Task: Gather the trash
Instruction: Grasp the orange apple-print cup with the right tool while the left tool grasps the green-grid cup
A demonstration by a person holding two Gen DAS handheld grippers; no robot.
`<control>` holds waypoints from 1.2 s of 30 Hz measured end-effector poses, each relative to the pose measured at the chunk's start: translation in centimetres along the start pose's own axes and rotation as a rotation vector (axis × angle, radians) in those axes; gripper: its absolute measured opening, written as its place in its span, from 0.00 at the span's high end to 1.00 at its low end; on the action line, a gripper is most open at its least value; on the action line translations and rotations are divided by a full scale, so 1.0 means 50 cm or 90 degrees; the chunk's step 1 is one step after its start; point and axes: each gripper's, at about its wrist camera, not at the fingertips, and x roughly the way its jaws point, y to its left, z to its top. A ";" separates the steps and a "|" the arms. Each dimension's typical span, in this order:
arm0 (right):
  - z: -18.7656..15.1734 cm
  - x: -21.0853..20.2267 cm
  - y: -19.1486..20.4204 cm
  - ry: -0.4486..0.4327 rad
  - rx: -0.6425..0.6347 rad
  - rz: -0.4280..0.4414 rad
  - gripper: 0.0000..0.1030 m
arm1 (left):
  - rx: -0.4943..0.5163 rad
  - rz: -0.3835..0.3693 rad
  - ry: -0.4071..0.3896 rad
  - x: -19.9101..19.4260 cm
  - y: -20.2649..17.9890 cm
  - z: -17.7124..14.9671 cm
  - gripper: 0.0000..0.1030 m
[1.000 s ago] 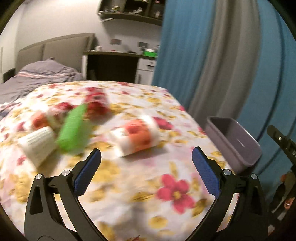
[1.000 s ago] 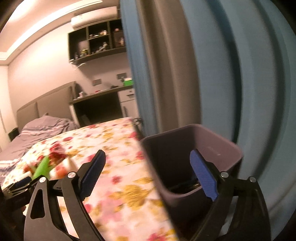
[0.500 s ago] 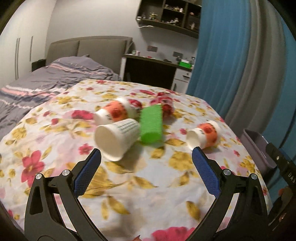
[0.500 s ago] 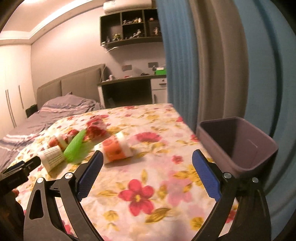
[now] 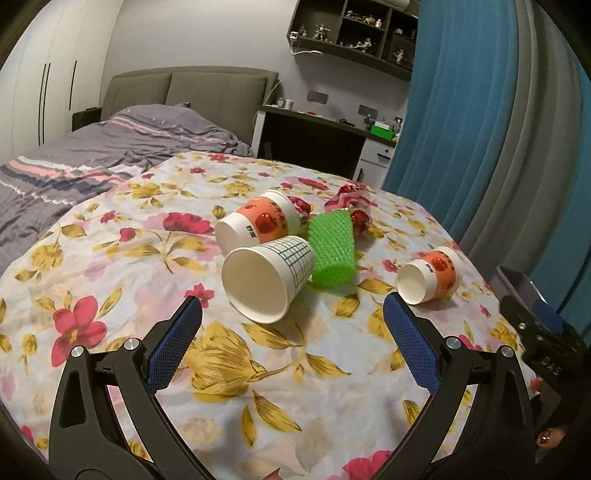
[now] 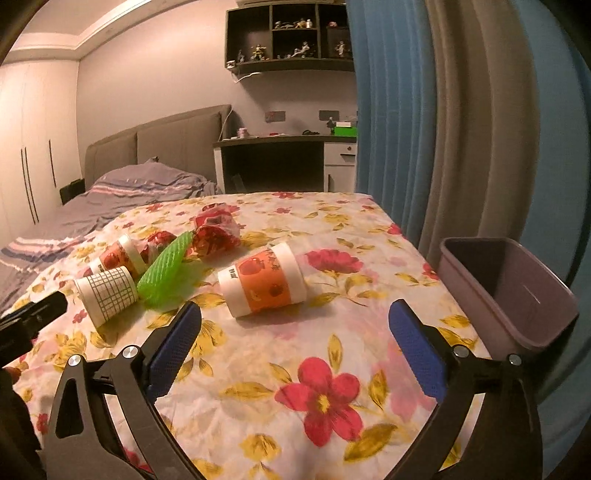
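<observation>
Warm, dim indoor light from ceiling cove (image 6: 110, 22); soft shadows; sharp centre; fisheye bends edges, corners black.

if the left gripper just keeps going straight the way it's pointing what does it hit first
Most likely the grid-patterned paper cup, lying on its side with its mouth toward the open left gripper. Nothing sits between them on the floral cloth, though depth is hard to judge.
</observation>
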 end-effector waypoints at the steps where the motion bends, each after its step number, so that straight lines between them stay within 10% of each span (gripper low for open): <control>1: 0.003 0.014 0.006 0.005 -0.009 0.000 0.05 | 0.000 0.001 0.000 0.002 0.002 0.001 0.06; 36: 0.042 0.217 0.034 0.137 -0.065 0.072 0.20 | 0.007 0.006 0.041 0.083 0.005 0.018 0.09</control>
